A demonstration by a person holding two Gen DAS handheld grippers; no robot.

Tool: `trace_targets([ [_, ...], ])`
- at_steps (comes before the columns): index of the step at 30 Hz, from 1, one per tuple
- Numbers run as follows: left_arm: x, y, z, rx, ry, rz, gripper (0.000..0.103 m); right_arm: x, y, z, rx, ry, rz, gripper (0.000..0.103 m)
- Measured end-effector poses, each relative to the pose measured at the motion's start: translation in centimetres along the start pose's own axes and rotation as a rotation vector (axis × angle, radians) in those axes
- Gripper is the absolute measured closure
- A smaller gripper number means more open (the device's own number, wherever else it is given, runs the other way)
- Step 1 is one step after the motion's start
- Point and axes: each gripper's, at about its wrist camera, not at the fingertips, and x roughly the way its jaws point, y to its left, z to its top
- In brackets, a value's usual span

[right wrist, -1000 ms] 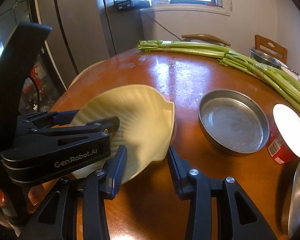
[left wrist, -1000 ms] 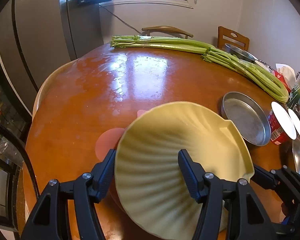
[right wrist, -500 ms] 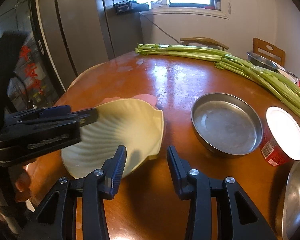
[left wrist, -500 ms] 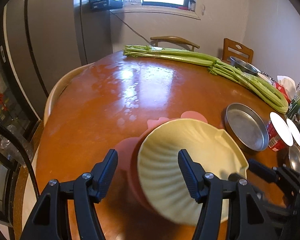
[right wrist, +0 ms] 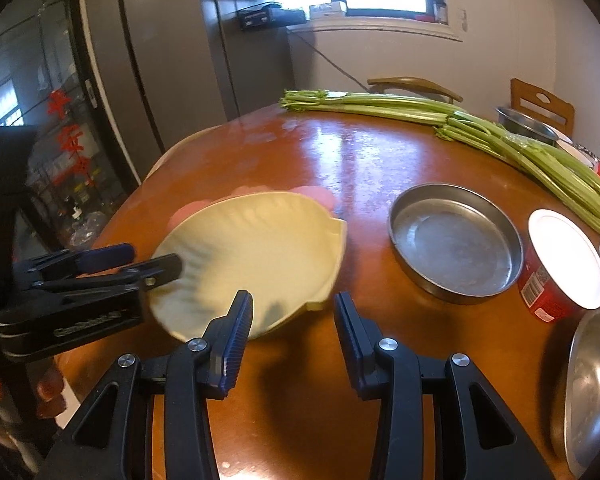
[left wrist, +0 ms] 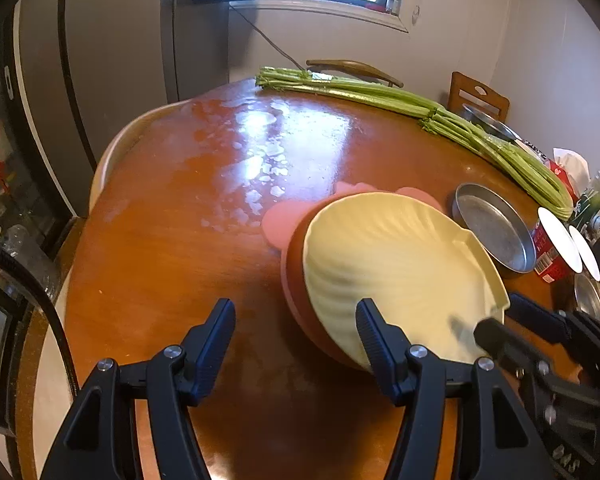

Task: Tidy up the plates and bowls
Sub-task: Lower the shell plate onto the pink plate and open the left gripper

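Observation:
A pale yellow shell-shaped plate [left wrist: 400,272] [right wrist: 260,248] lies on top of a pink flower-shaped dish [left wrist: 280,220] [right wrist: 316,196] on the round wooden table [left wrist: 180,240]. My left gripper [left wrist: 296,340] is open; its right finger overlaps the plate's near rim, and only table and the pink dish's side show in the gap. From the right wrist view the left gripper [right wrist: 148,260] reaches in over the plate's left edge. My right gripper [right wrist: 294,316] is open, with a corner of the plate's near rim in its gap and no pad pressing on it.
A round steel pan [right wrist: 456,240] sits right of the plate. A red cup with a white lid [right wrist: 560,264] and a steel bowl [right wrist: 592,392] stand further right. Long celery stalks [right wrist: 460,120] lie along the far edge. Chairs and a fridge surround the table.
The yellow plate has gone from tilted up close to both cameras to lying low on the pink dish. My left gripper has drawn back and left, so its gap is now empty.

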Motion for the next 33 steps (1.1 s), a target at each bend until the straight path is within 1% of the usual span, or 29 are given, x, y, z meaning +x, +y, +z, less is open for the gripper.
trace_targets([
  [3,0.8,0.0,0.1,0.0,0.013,-0.012,0.041,0.1,0.3,-0.1,0.004,0.011,0.021,0.059],
  [6,1.2,0.2,0.4,-0.012,0.02,-0.035,0.041,0.1,0.5,-0.1,0.0,0.007,0.017,0.059],
  [17,2.1,-0.2,1.5,-0.009,0.023,-0.033,0.041,1.0,-0.1,0.4,0.025,0.018,0.022,0.059],
  [25,1.7,-0.2,1.3,-0.013,0.014,-0.022,0.041,1.0,-0.4,0.4,0.028,0.014,0.031,0.059],
  [33,0.5,-0.4,1.3,-0.006,-0.008,-0.017,0.041,0.5,-0.8,0.4,0.038,0.0,0.028,0.059],
])
